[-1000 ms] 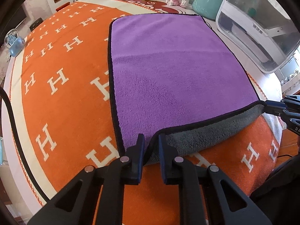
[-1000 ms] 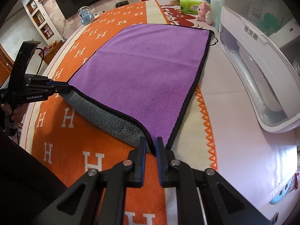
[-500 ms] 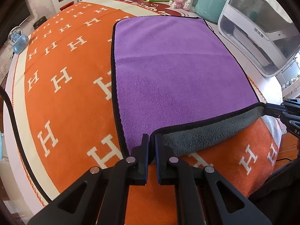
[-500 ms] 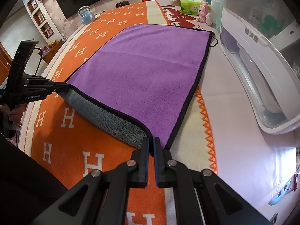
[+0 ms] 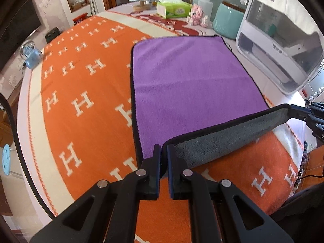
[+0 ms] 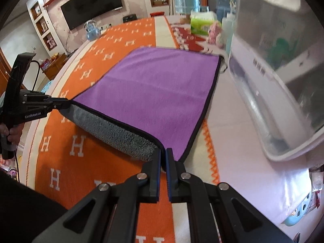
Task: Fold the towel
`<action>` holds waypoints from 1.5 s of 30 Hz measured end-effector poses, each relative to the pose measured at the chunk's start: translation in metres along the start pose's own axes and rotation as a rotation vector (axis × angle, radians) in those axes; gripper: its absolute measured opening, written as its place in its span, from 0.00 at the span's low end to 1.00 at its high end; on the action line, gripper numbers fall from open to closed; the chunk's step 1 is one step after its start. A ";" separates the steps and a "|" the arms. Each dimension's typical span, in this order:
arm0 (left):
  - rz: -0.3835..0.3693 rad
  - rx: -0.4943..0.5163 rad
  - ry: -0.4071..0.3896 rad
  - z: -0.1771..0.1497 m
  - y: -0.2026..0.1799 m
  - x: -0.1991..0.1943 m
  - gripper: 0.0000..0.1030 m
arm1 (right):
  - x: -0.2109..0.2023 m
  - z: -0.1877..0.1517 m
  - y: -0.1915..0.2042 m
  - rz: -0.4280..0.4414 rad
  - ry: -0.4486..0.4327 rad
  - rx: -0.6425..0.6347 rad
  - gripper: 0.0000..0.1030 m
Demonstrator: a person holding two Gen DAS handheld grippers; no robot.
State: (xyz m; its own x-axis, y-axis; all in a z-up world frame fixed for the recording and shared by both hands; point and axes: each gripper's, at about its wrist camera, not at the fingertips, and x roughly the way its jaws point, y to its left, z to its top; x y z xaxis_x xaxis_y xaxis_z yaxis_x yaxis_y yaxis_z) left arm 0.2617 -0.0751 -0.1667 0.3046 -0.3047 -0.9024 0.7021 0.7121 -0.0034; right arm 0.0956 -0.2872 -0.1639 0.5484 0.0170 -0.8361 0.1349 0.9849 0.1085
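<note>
holding the near left corner of the towel [image 5: 190, 85], the left gripper [image 5: 164, 151] has its fingers drawn narrow on the black hem, with the corner pinched between them. left of the towel the orange cloth [image 5: 81, 81] with white h marks covers the desk, and a small blue globe [image 5: 30, 55] sits at its far left edge. the towel lies purple side up across the middle of the desk; most of it rests flat on the cloth, while the near edge is raised clear of the surface and its grey underside [image 5: 226, 139] shows along the lifted strip. at the right end of that strip the right gripper [image 6: 163, 156] has its fingers likewise narrow, clamped on the near right corner. beyond the towel's right side stands a white plastic appliance [image 5: 279, 46], near but not touching; a green tissue box [image 5: 174, 10] and a pink toy [image 5: 197, 14] sit well apart at the far end.

judged progress: early. both near corners are secured and lifted, but no fold is made. the far edge lies flat and unmatched. remaining, in my judgement: carrying the near edge over to the far edge, laying it down aligned, then any further fold.
</note>
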 end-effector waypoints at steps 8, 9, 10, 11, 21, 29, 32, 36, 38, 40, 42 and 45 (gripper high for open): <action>0.038 0.051 -0.110 0.045 0.004 -0.030 0.04 | -0.016 0.037 -0.009 -0.066 -0.110 -0.011 0.04; 0.043 0.054 -0.131 0.054 0.005 -0.034 0.04 | -0.017 0.042 -0.010 -0.077 -0.123 -0.014 0.04; 0.061 0.054 -0.145 0.063 0.005 -0.036 0.04 | -0.018 0.048 -0.011 -0.089 -0.137 -0.018 0.04; 0.073 0.052 -0.156 0.071 0.006 -0.038 0.04 | -0.019 0.053 -0.013 -0.096 -0.149 -0.017 0.04; 0.097 0.018 -0.327 0.139 0.017 -0.030 0.04 | -0.009 0.105 -0.033 -0.182 -0.294 0.007 0.04; 0.109 -0.066 -0.397 0.173 0.027 0.012 0.04 | 0.027 0.129 -0.039 -0.304 -0.378 -0.025 0.04; 0.105 -0.107 -0.414 0.182 0.031 0.031 0.04 | 0.043 0.134 -0.042 -0.351 -0.401 -0.027 0.04; 0.120 -0.128 -0.426 0.190 0.034 0.056 0.04 | 0.064 0.136 -0.040 -0.440 -0.429 -0.067 0.04; 0.117 -0.153 -0.419 0.194 0.038 0.067 0.04 | 0.074 0.137 -0.036 -0.491 -0.438 -0.111 0.04; 0.115 -0.170 -0.412 0.197 0.040 0.076 0.04 | 0.086 0.139 -0.029 -0.557 -0.442 -0.174 0.04; 0.113 -0.180 -0.408 0.197 0.043 0.084 0.04 | 0.096 0.140 -0.025 -0.597 -0.442 -0.224 0.04; 0.104 -0.184 -0.400 0.198 0.045 0.092 0.04 | 0.106 0.145 -0.025 -0.614 -0.434 -0.234 0.04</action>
State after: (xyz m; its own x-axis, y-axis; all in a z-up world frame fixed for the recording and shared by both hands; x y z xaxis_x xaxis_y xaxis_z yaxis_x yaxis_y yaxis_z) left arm 0.4484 -0.1960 -0.1644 0.6179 -0.4205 -0.6644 0.5394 0.8415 -0.0309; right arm 0.2695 -0.3354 -0.1773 0.7118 -0.5632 -0.4197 0.3671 0.8078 -0.4613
